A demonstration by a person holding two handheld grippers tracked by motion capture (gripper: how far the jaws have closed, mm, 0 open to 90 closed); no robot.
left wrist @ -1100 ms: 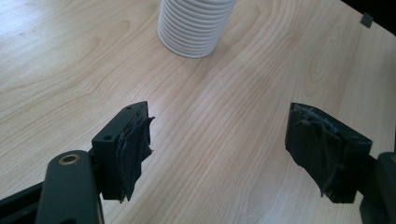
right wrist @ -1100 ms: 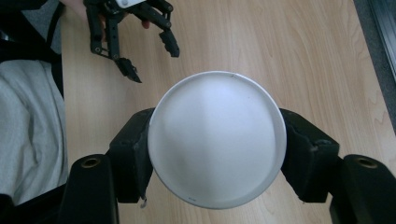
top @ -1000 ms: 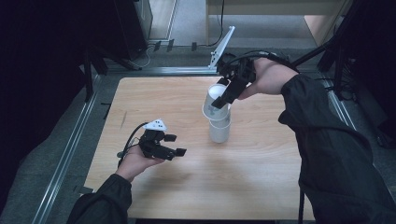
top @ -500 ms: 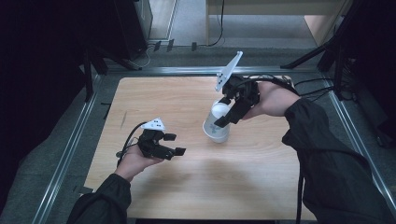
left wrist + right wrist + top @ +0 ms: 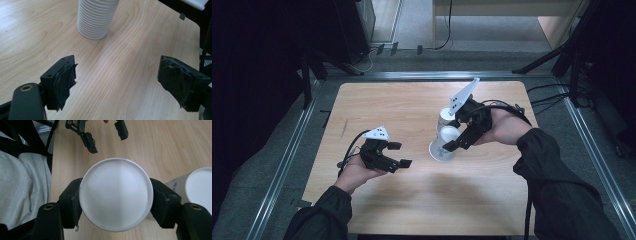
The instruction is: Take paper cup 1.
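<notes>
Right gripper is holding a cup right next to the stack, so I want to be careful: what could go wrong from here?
1. The cup hangs very close to the stack of cups. A sideways drift could bump the stack and tip it.
2. The right gripper pinches the cup's thin wall from both sides, so it might dent or slip out.

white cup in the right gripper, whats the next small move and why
Probably lower the white cup the last bit onto the table beside the stack of cups, then release. The right gripper clamps it bottom up, and the left gripper is open and holds nothing.
</notes>
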